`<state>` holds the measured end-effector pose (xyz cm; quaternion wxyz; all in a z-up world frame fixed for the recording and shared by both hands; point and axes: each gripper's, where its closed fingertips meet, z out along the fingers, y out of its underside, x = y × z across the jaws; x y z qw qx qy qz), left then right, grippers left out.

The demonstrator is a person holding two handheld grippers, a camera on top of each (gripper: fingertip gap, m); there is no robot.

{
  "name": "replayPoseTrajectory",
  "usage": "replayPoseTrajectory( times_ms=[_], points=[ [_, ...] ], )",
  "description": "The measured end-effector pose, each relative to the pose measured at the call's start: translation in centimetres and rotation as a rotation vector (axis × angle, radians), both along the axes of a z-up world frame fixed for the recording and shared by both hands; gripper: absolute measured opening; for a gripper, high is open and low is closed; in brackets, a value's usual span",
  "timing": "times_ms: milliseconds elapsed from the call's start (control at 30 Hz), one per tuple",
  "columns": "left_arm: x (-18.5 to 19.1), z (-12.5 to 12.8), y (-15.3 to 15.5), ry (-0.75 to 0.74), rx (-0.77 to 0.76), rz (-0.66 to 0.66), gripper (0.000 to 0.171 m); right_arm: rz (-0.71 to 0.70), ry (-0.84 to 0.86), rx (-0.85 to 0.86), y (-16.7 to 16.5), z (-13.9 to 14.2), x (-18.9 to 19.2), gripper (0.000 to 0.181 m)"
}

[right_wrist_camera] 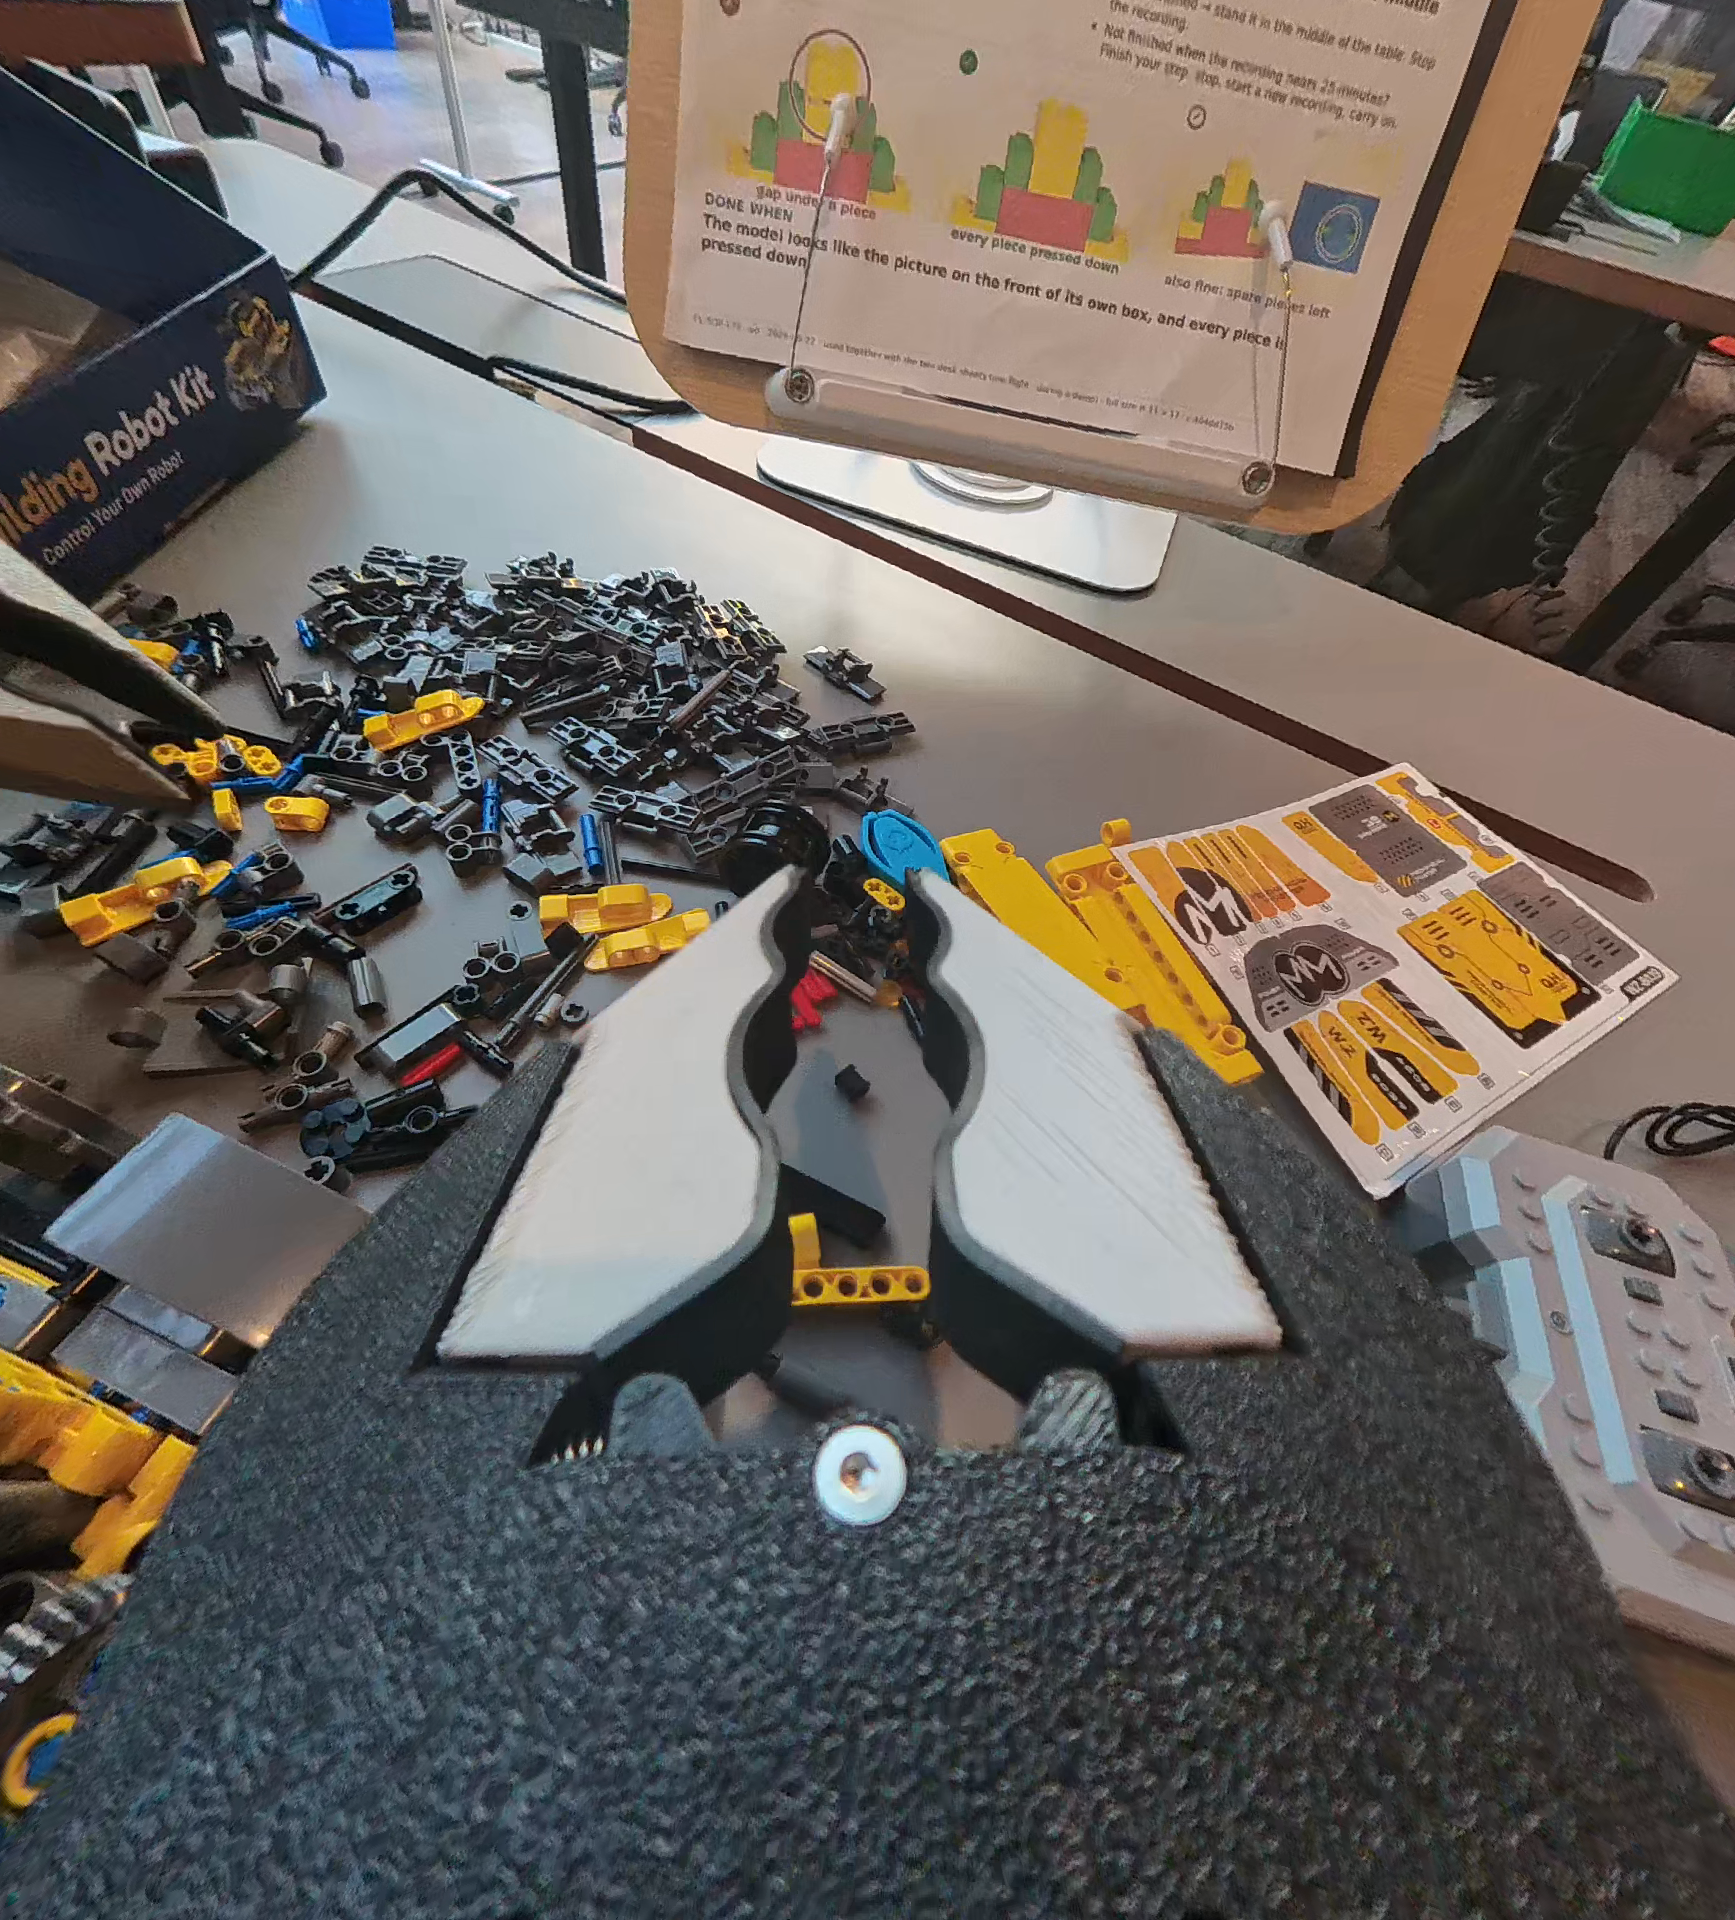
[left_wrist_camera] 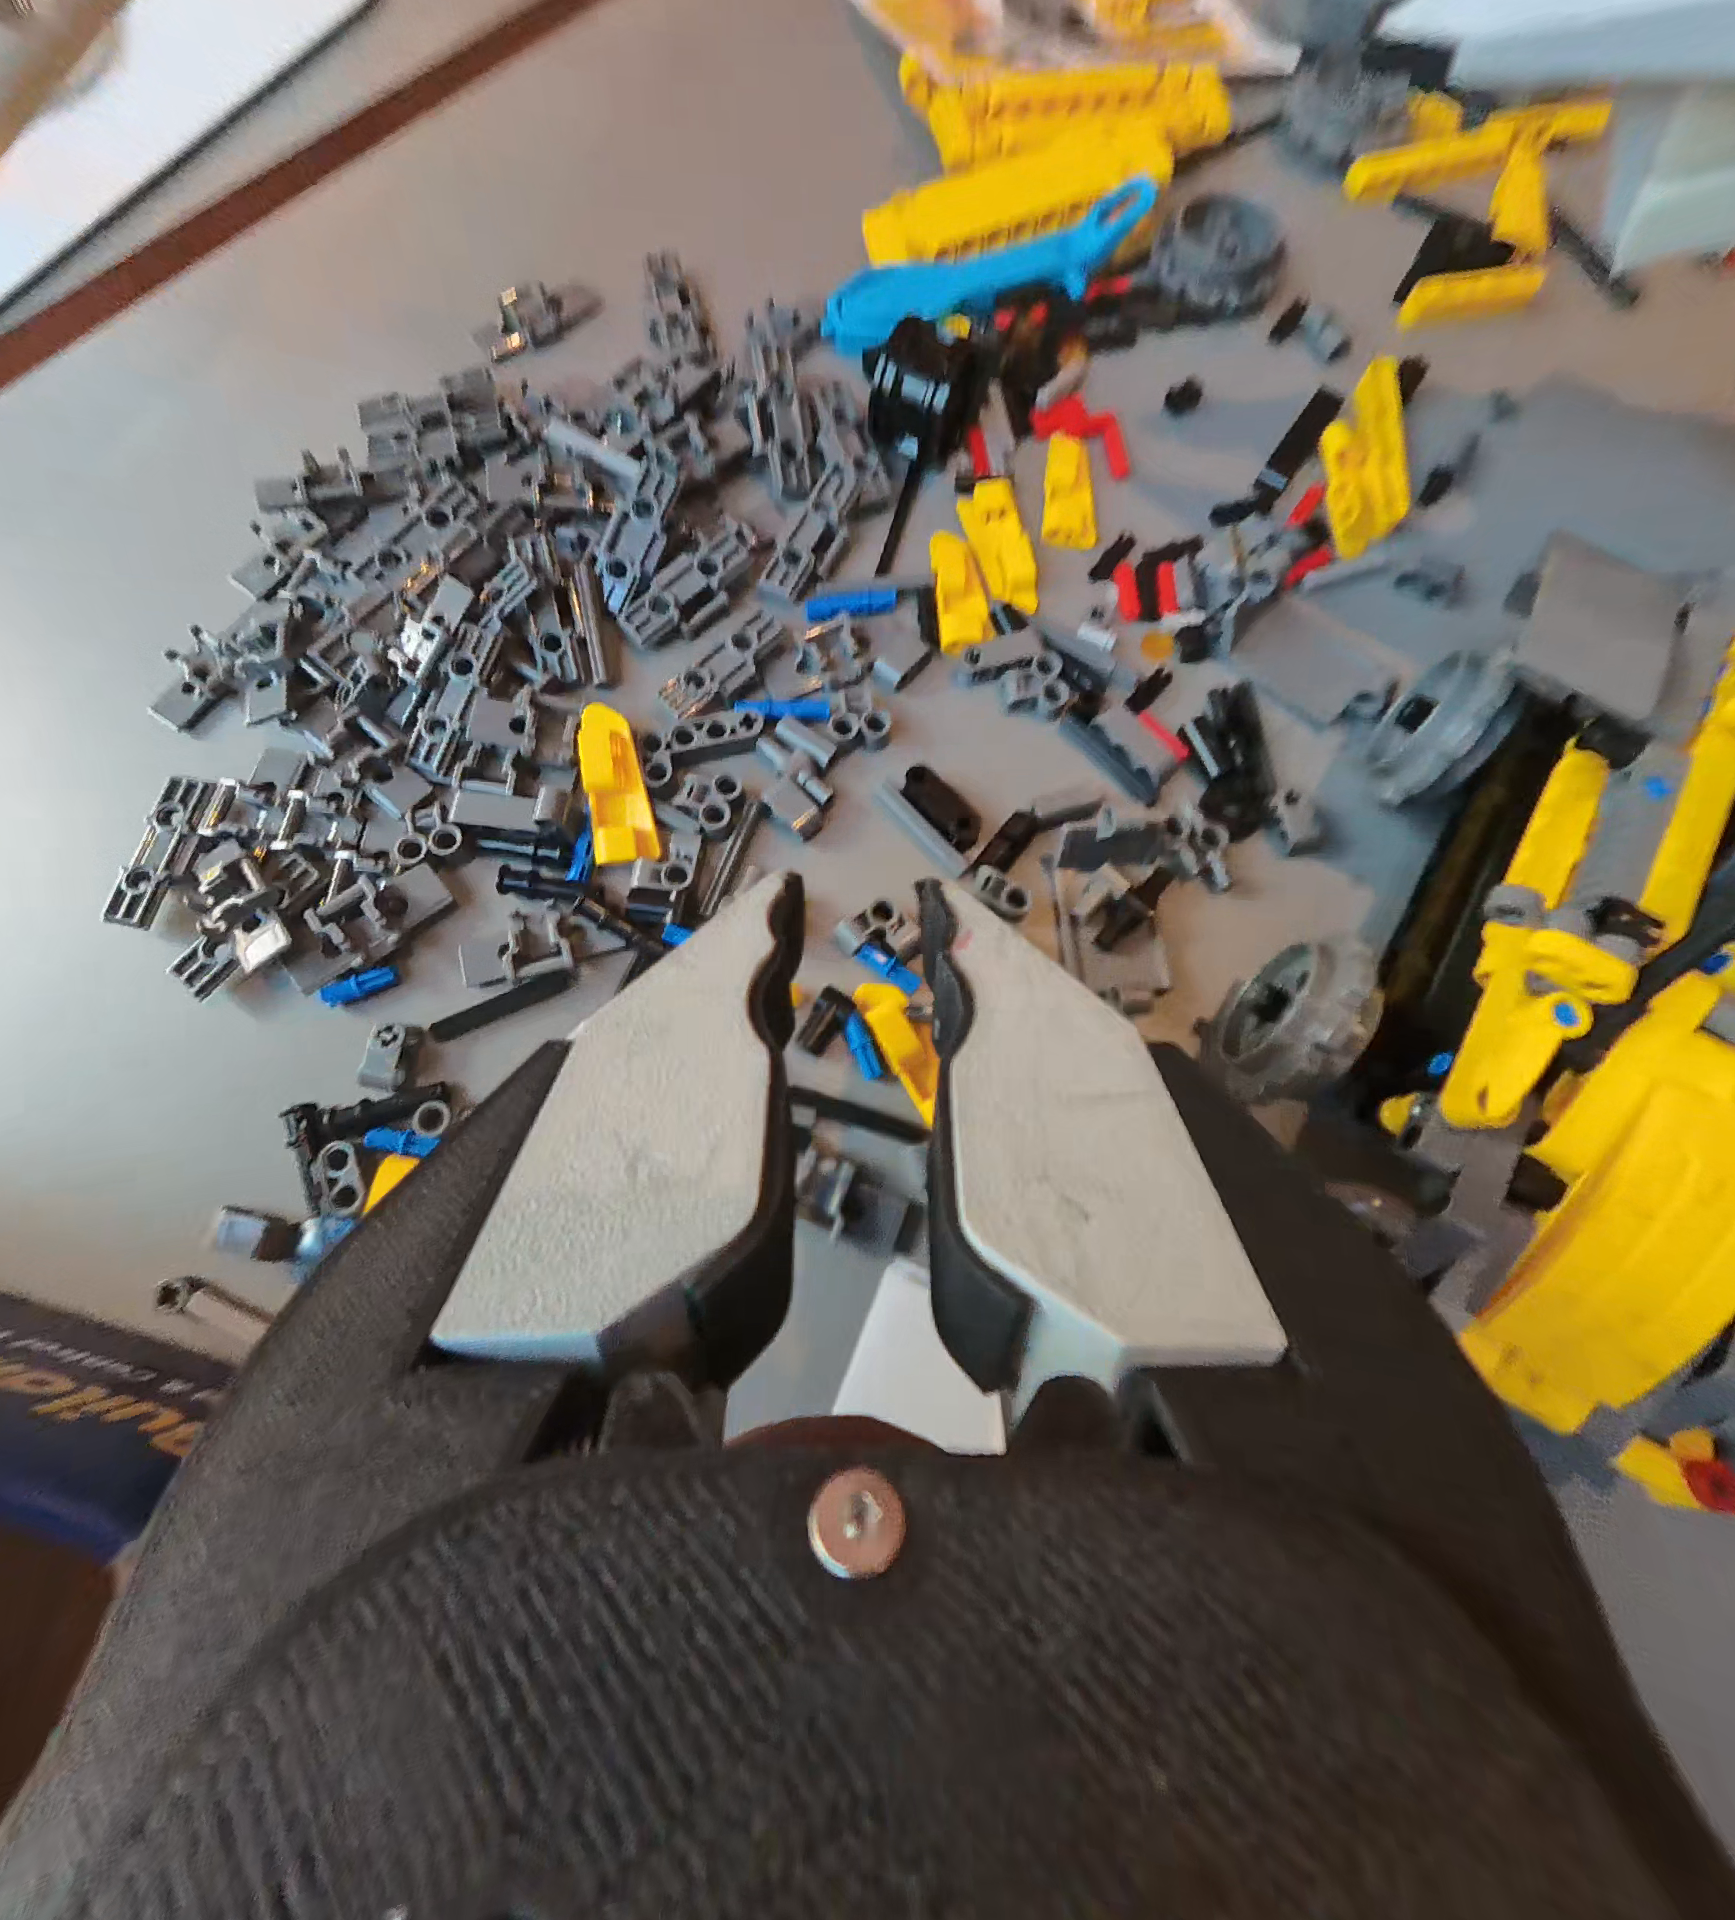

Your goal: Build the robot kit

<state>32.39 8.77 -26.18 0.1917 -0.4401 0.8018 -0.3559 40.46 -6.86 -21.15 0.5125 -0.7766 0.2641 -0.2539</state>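
My left gripper [left_wrist_camera: 860,904] is open and empty. It hovers low over small grey connectors, blue pins and a yellow piece [left_wrist_camera: 894,1023] on the grey table [left_wrist_camera: 63,935]. A heap of dark grey building pieces [left_wrist_camera: 489,644] lies ahead to its left. My right gripper [right_wrist_camera: 860,883] is open and empty above black, red and yellow small parts, with a short yellow beam [right_wrist_camera: 858,1286] showing between its fingers. The same heap [right_wrist_camera: 614,675] lies ahead of it. The left gripper's fingers [right_wrist_camera: 32,717] show at the left edge of the right wrist view.
A partly built yellow and grey model [left_wrist_camera: 1621,1039] stands to the right, also in the right wrist view [right_wrist_camera: 1,1382]. There are long yellow beams [right_wrist_camera: 1102,935], a blue tool [left_wrist_camera: 988,260], a sticker sheet [right_wrist_camera: 1382,966], a grey controller [right_wrist_camera: 1652,1403], a dark blue box [right_wrist_camera: 115,416] and a printed sheet on a stand [right_wrist_camera: 1050,208]. The grippers' ends are close to 20 centimetres from one another. My left gripper's tips are some 4 centimetres from the yellow piece [left_wrist_camera: 894,1023]. It is also in sight in the right wrist view [right_wrist_camera: 174,869].
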Motion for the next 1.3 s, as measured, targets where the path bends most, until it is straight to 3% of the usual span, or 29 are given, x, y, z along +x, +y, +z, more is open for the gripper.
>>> replayPoseTrajectory(
  times_ms=[233, 433, 733, 933, 1300],
  points=[
    [-1.6, -1.3, 1.5, 0.185, 0.053, -0.042, 0.017, 0.017, -0.009, -0.013, 0.4, 0.0, -0.3, 0.015],
    [-2.5, -3.4, 1.5, 0.229, 0.112, -0.077, 0.012, 0.018, -0.006, -0.013, 0.4, 0.0, -0.2, 0.015],
    [-1.9, -3.4, 2.2, 0.152, 0.208, -0.056, 0.016, 0.032, -0.009, -0.009, 0.6, 0.2, -0.5, 0.015],
    [-1.8, -2.4, 3.0, 0.136, 0.154, -0.033, 0.017, 0.051, 0.004, -0.008, 1.0, -0.1, -0.8, 0.014],
    [-1.4, -3.7, 2.4, 0.123, 0.183, -0.088, 0.013, 0.067, 0.002, 0.011, 1.2, 0.3, -1.1, 0.014]
  ],
)
